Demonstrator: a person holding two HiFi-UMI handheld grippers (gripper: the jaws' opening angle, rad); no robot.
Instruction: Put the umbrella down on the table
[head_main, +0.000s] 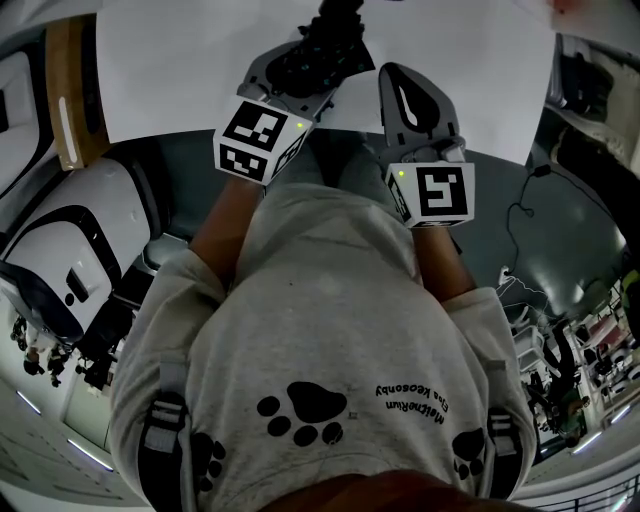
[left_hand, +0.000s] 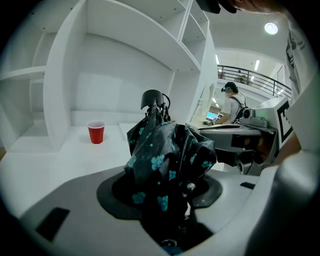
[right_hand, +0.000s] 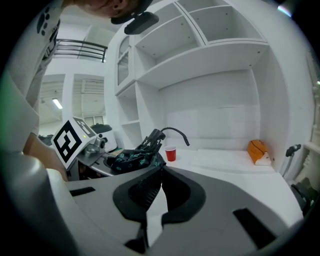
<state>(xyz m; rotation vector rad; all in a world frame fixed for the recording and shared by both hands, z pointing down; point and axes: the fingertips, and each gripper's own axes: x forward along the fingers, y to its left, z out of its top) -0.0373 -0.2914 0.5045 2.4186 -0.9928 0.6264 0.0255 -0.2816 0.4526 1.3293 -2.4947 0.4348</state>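
Black, teal-flowered cloth: the folded umbrella (left_hand: 169, 160) is clamped in the left gripper (left_hand: 167, 189), held off the white counter (left_hand: 60, 155) ahead. It is probably light and floppy over stiff ribs, so grip mid-bundle. The right gripper (right_hand: 159, 176) is closed and empty.

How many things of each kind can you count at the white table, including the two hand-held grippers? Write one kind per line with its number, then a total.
umbrella: 1
red cup: 1
orange object: 1
grippers: 2, the left gripper and the right gripper
Total: 5
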